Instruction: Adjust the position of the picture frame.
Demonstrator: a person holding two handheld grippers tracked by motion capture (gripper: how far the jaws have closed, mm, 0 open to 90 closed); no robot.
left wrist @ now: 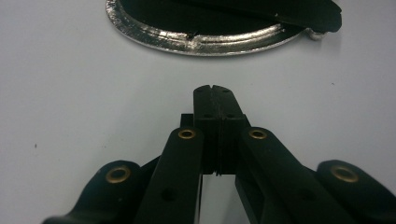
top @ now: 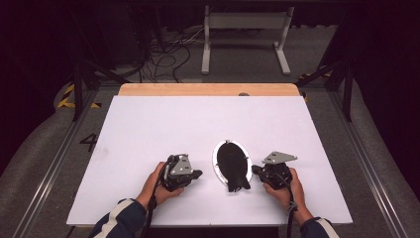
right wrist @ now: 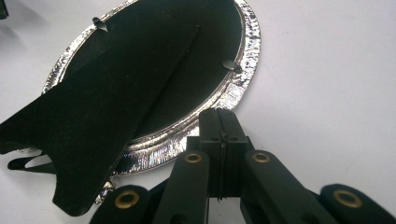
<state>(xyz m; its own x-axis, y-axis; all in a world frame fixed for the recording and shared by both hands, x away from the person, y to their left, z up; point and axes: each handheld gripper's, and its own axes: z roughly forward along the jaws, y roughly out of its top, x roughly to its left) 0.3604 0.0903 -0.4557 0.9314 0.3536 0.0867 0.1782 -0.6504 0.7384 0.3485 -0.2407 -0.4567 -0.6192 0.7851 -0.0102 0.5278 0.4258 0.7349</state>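
Frame (top: 231, 163), oval, silver-rimmed with a black back, lay face down at lower centre of the high view, between the two grippers. Its long axis ran from upper left to lower right of that picture, tilted a little off the near-far line. Black stand flap (top: 236, 179) lay over the back and stuck out past the rim at the lower end.

Right gripper (top: 257, 171) sat just right of the frame's lower end, tip almost at the rim; in the right gripper view its jaws were pressed together, nothing between them, tip (right wrist: 219, 119) right beside the silver rim (right wrist: 243, 79), contact not clear. Flap (right wrist: 93, 140) ran to the lower left of that view, its free end overhanging the rim.

Left gripper (top: 197, 174) lay left of the frame, a visible gap of white table (top: 148, 129) between. Jaws also fully closed and empty (left wrist: 215, 93); rim (left wrist: 201, 42) at the top of the left gripper view, apart from the tip.

Right gripper was the nearer, judged likelier to act first, probably on the flap. Both would need opening before any grasp. Nothing else on the table stood in the way; wooden edge (top: 208, 89) at upper centre was well apart.
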